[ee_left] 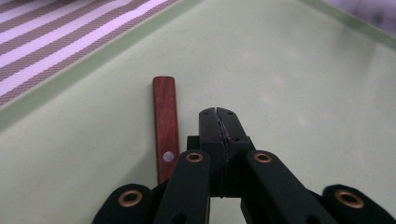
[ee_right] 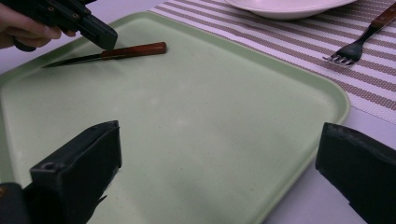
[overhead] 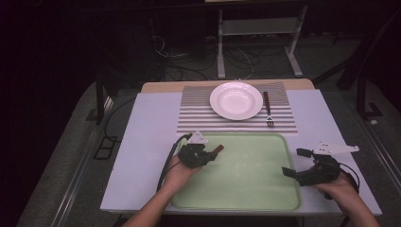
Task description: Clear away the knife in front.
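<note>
White plate (overhead: 236, 100) on striped placemat (overhead: 198, 113); fork (overhead: 268, 109) just right of plate, probably wood-handled.

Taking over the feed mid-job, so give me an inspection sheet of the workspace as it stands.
Surface: pale table top with a striped placemat.
Job's things: wooden-handled knife lying flat in the green tray.
Clutter: white plate and fork on the placemat.
Grippers: left gripper shut on nothing beside the knife handle; right gripper open at the tray's right edge.
Cables: black cable trailing from the left gripper.
Surroundings: dark floor, loose wires beyond the table.
</note>
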### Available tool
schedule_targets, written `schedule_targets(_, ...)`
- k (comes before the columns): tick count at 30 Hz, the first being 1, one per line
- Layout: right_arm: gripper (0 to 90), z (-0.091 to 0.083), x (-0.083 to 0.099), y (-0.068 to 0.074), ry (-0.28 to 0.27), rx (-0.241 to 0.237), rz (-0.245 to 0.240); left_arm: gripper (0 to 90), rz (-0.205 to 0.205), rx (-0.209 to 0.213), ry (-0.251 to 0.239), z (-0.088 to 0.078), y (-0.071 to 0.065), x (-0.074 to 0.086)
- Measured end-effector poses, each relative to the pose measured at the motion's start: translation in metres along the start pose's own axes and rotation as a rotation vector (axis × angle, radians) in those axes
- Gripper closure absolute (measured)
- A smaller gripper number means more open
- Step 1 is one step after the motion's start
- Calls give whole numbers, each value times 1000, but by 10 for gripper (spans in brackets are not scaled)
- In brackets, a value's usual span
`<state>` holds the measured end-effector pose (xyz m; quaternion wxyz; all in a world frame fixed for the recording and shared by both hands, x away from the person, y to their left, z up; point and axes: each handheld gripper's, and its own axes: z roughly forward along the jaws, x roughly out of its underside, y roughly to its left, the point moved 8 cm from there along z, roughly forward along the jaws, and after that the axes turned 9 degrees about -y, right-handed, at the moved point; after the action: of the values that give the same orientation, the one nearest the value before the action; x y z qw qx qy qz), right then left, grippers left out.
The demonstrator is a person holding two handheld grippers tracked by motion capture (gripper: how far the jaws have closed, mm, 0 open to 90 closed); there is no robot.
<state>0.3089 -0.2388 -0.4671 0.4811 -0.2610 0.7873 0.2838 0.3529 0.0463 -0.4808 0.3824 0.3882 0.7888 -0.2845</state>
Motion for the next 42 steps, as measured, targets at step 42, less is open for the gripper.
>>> schedule_targets(42,5,3,-2,1,2,-10,-9,896,-61,-83,73,-16,35,28)
